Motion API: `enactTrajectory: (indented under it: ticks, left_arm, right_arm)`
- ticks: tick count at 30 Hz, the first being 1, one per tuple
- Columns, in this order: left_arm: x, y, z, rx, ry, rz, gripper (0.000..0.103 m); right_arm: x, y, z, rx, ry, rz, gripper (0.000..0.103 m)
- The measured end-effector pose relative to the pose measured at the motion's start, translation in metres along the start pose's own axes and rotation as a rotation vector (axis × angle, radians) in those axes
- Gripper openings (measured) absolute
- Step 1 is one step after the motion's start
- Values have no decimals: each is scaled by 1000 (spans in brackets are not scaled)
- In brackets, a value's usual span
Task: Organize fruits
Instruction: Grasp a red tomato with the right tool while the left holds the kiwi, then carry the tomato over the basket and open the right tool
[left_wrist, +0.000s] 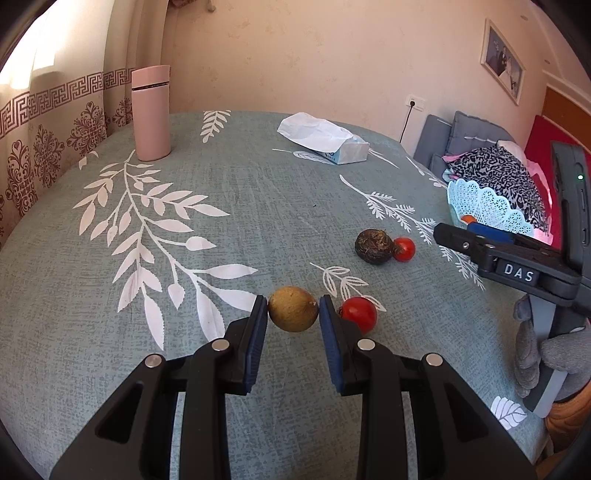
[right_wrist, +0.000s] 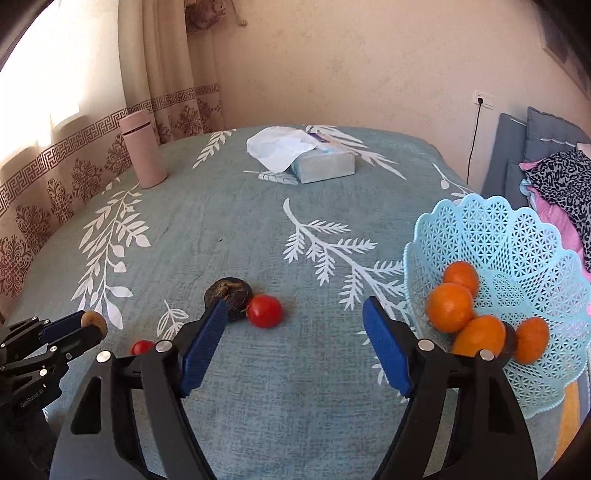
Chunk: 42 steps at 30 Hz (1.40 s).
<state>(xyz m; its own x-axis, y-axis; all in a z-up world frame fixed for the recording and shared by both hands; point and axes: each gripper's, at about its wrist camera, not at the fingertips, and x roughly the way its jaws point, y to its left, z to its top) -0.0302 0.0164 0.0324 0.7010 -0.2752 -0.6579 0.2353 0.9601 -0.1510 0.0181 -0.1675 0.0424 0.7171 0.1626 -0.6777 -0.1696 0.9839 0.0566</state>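
My left gripper is shut on a small tan round fruit, held just above the tablecloth; it also shows at the left of the right wrist view. A red tomato lies just right of it. A dark brown fruit and a second tomato touch each other farther right. My right gripper is open and empty, hovering left of the light blue lattice basket, which holds several oranges and a dark fruit.
A pink bottle stands at the back left of the table. A tissue pack lies at the back middle. The teal leaf-print cloth covers the table. Cushions and clothes lie beyond the right edge.
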Motion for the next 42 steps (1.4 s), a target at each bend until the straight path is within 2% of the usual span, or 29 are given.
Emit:
enactTrajectory:
  ticks: [4, 6, 12, 19, 31, 36, 42]
  left_arm:
    - [1, 1, 0, -8, 5, -3, 29]
    - [2, 2, 0, -11, 8, -4, 29]
    - [3, 1, -1, -9, 12, -6, 29]
    - [3, 3, -1, -16, 16, -7, 29]
    - [4, 4, -2, -18, 16, -6, 29]
    - [4, 3, -1, -14, 14, -2, 29]
    - [3, 2, -1, -9, 10, 7, 29]
  right_arm:
    - [28, 3, -1, 1, 102, 36, 52]
    - [37, 2, 0, 18, 136, 63, 47]
    - [50, 2, 3, 49, 170, 112, 44]
    - [52, 2, 5, 45, 173, 134, 29]
    - [22, -6, 1, 89, 109, 146, 29]
    - [1, -23, -1, 132, 66, 121, 29]
    - [-28, -51, -4, 179, -1, 44, 29]
